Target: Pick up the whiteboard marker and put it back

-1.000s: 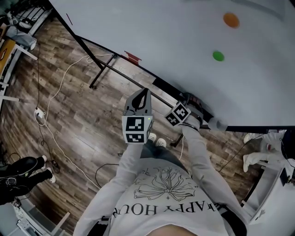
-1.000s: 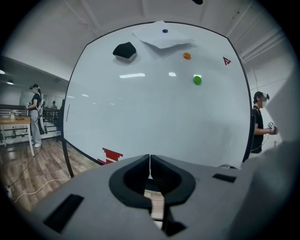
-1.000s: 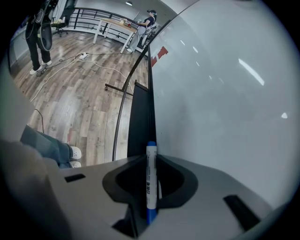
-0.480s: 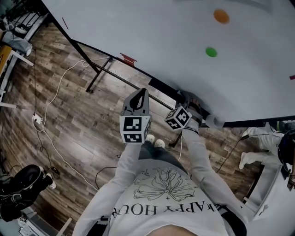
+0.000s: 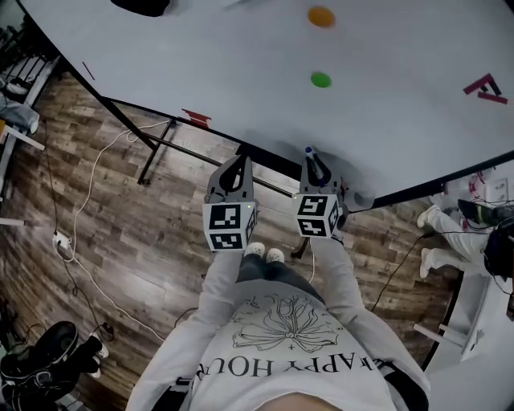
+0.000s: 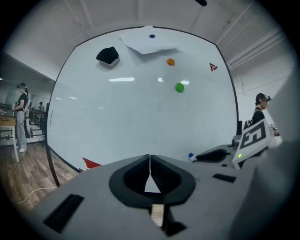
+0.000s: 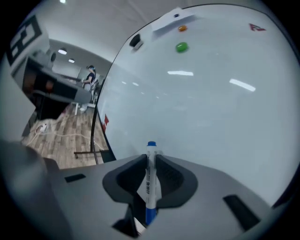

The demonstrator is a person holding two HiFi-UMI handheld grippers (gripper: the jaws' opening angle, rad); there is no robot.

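The whiteboard marker [image 7: 150,180], white with a blue cap, is pinched upright between the pads of my right gripper [image 7: 151,160], cap pointing at the whiteboard [image 7: 211,108]. From the head view, the right gripper [image 5: 315,164] is just below the board's lower edge, with the marker's blue cap [image 5: 308,150] poking out ahead. My left gripper [image 5: 230,171] hovers beside it on the left, shut and empty, also aimed at the whiteboard [image 6: 140,108]. In the left gripper view the jaws [image 6: 150,158] meet in a thin line, and the right gripper [image 6: 216,154] shows at the right.
On the board are a green magnet [image 5: 320,79], an orange magnet [image 5: 320,16], a black eraser [image 6: 108,55] and a pinned sheet of paper [image 6: 149,42]. The board's black stand [image 5: 152,152] and a white cable [image 5: 96,172] lie over the wooden floor. Another person [image 6: 21,117] stands far left.
My right gripper has lifted from the tray at the board's lower edge with the marker and rolled level. The left gripper rose slightly. The view swung up the board.
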